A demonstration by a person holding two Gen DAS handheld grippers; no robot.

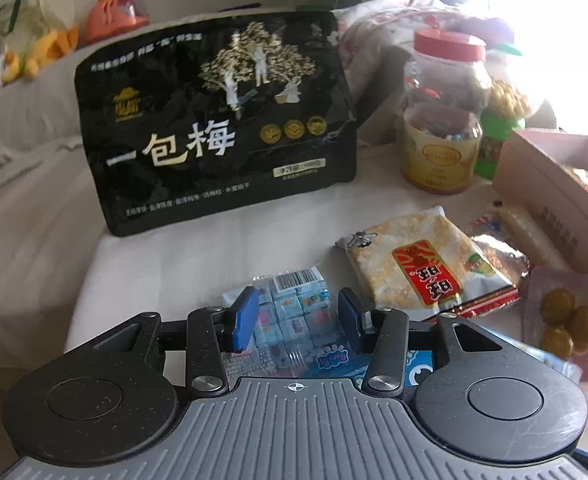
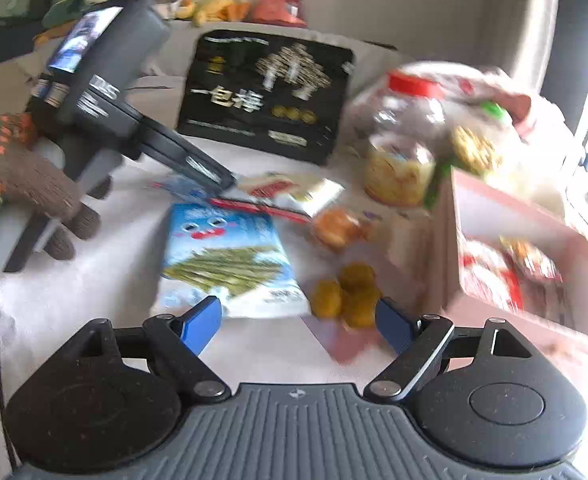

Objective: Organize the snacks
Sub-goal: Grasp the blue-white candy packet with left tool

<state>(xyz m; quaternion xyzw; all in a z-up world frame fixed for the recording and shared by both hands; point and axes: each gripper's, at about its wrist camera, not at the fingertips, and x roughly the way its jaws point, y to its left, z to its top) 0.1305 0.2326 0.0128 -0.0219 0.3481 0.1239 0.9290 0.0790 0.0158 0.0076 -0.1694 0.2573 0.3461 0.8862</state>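
Note:
My left gripper [image 1: 298,314] hangs low over a clear packet of small blue cube sweets [image 1: 294,304] that lies flat on the white sheet; its blue pads stand apart on either side and do not press on the packet. A rice cracker packet [image 1: 418,268] lies just right of it. In the blurred right wrist view my right gripper [image 2: 298,326] is open and empty, above the sheet in front of a blue-white seaweed snack packet [image 2: 229,264] and a packet of round yellow sweets [image 2: 346,292]. A gloved hand [image 2: 41,188] holds the left gripper [image 2: 223,178] at the left.
A big black plum bag [image 1: 213,120] stands upright at the back. A red-lidded jar [image 1: 442,120] and a green-lidded one [image 1: 498,136] stand to its right. A pink open box [image 2: 506,216] with snacks inside sits at the right edge. Plush toys lie behind.

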